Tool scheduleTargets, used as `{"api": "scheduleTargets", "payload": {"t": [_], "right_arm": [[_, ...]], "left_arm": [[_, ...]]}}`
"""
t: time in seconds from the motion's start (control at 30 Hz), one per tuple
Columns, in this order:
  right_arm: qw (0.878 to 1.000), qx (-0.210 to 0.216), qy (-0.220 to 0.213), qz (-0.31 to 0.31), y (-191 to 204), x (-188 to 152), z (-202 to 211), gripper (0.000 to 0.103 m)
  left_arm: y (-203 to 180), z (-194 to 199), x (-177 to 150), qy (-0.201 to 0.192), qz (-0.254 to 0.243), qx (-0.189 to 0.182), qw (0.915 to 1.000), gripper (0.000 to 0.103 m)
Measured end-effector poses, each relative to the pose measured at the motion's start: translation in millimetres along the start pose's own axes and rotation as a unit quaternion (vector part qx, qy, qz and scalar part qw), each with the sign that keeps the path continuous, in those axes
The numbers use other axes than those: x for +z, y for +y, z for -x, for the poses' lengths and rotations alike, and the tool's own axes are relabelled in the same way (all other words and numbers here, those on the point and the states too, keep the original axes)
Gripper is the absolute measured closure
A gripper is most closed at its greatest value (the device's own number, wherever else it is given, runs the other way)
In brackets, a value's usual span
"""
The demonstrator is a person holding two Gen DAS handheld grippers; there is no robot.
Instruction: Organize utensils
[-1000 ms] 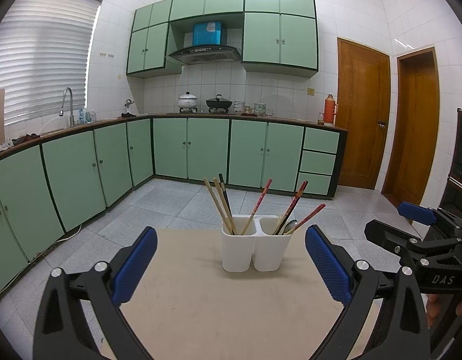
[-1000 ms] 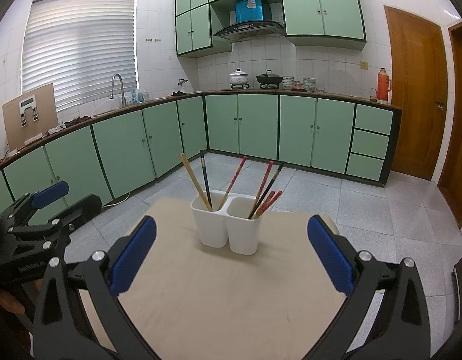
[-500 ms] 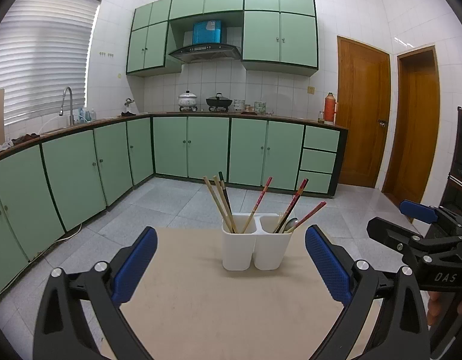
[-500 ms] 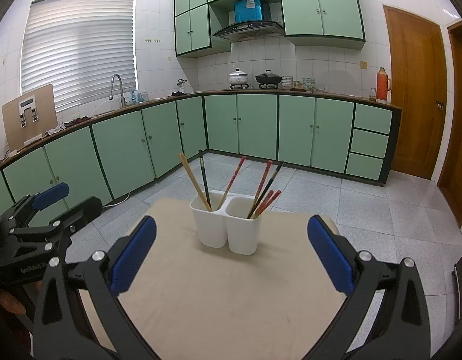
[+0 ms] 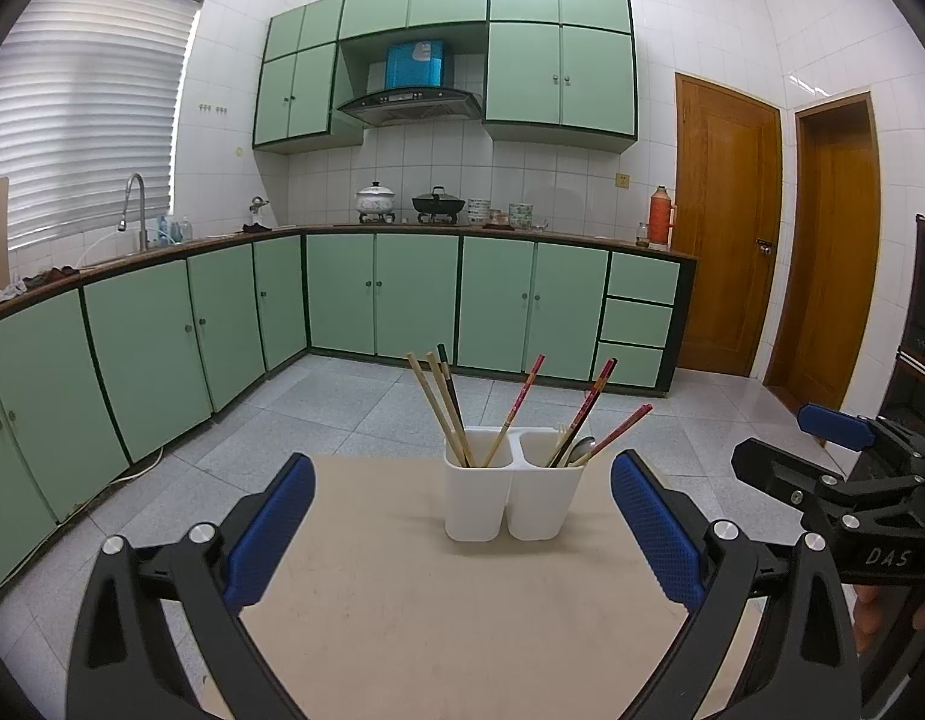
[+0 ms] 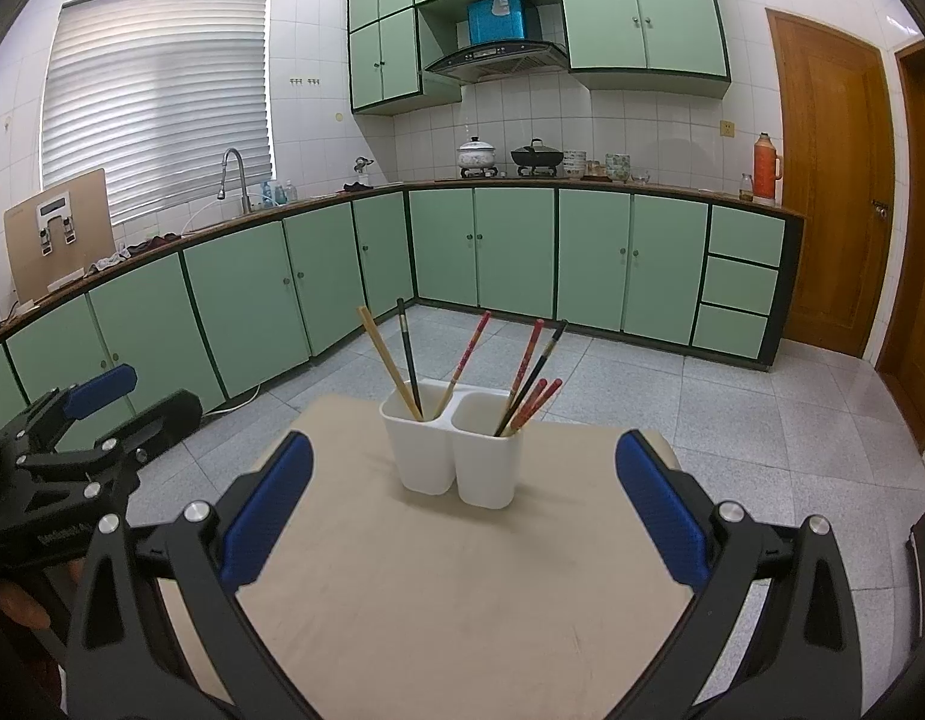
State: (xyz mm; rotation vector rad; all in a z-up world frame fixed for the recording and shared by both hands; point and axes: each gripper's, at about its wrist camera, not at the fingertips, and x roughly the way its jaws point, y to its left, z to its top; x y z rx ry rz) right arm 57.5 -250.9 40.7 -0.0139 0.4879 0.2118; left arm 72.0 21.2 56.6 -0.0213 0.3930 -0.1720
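Green cabinets (image 5: 414,294), two pots (image 5: 375,199), an orange thermos (image 5: 660,217), wooden doors (image 5: 726,228).

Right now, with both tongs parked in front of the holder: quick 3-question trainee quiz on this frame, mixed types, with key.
1. True or false: the left tongs and the right tongs are both open and hold nothing.
2. Multiple choice: the white two-cup holder stands on A) the kitchen counter, B) the beige table, C) the floor.
3. Fill in: in the left wrist view, the metal spoon sits in the ____ cup, with the red chopsticks.

Key: 1 true. 2 B. 3 right.
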Motion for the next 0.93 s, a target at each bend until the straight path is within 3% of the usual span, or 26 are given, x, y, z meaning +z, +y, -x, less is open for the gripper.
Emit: {"api": "scheduleTargets", "payload": {"t": [0.93], "right_arm": [[1.0,-0.004,0.006,-0.002,-1.5,-3.8,-4.3,0.005]], "left_arm": [[1.8,-3.6,-4.7,0.006,0.005,0.003,1.0,0.006]]}}
